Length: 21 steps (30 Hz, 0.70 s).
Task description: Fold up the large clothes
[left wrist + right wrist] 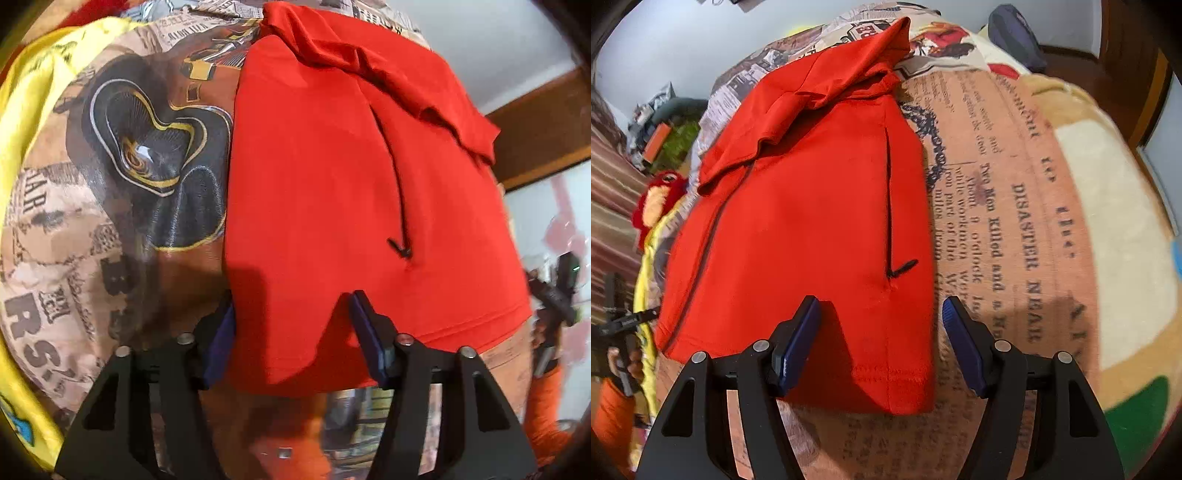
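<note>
A red garment (pixel 332 177) with a dark zipper pocket lies folded lengthwise on a newspaper-print bed cover (pixel 55 229); a sleeve is folded over its far end. It also shows in the right wrist view (pixel 812 206). My left gripper (pixel 291 332) is open, its jaws straddling the garment's near left hem corner. My right gripper (pixel 881 332) is open, its jaws wide over the near right hem corner. The right gripper also shows in the left wrist view (pixel 557 291), beyond the garment's right edge.
The printed cover (pixel 1015 221) spreads right of the garment. A yellow cloth (pixel 29 110) lies along the bed's left edge. A red plush toy (pixel 657 199) and clutter sit at the far left. A dark bag (pixel 1015 33) lies at the far end.
</note>
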Motion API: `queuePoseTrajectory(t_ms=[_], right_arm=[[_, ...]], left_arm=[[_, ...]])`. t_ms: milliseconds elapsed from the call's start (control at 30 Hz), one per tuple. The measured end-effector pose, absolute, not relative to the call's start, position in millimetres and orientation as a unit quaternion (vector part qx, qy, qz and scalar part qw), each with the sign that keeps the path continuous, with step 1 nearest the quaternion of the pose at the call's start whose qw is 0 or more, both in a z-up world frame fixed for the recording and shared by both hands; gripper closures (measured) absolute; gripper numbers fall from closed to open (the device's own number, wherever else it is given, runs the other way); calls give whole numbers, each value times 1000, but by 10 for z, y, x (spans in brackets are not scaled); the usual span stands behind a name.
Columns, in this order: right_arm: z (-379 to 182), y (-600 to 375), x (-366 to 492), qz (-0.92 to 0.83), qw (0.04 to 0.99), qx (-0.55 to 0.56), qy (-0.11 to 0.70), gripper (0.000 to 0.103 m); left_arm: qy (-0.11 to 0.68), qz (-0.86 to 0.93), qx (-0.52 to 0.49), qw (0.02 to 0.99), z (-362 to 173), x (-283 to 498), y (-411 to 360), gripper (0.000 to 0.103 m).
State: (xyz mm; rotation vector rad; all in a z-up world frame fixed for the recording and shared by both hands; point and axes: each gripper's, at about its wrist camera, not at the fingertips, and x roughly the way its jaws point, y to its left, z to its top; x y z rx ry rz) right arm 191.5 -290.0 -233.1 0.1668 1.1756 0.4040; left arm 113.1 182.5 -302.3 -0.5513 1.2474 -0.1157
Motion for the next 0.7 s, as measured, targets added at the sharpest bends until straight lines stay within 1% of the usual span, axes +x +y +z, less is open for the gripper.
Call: queuePoseTrajectory(t_ms=[67,133,200,300,333,367,467,567,700], right_arm=[[-2378,-2907,1938,197,805,100,550,38],[-2393,-2882,1949,204,804,101,549,38],[-2384,-2851,1971,214,802,95,549,43],[-2354,-2795,1997,222,801,93,549,60],[-2345,-2785,2013,227,799,93,548,74],[-2321,-2755,2014,242,796,92,547,85],[-2222,-2649,2013,250,803,61,537,89],[-2069,-2582,2011,257,816,45,516,90],[-1855,-2588,2124,266,825,56,496,90]], left_arm=[[575,-63,-260,773,-2998,1127,1825,77],[576,-70,-249,776,-2973,1129,1795,79],[578,-70,-224,782,-2962,1169,1723,81],[579,-64,-195,789,-2927,1247,1660,89],[575,-61,-184,795,-2882,1263,1630,93],[571,-58,-178,799,-2861,1262,1621,98],[554,-78,-196,806,-2760,1310,1644,100],[531,-90,-208,817,-2587,1355,1696,100],[497,-93,-216,835,-2255,1504,1781,100]])
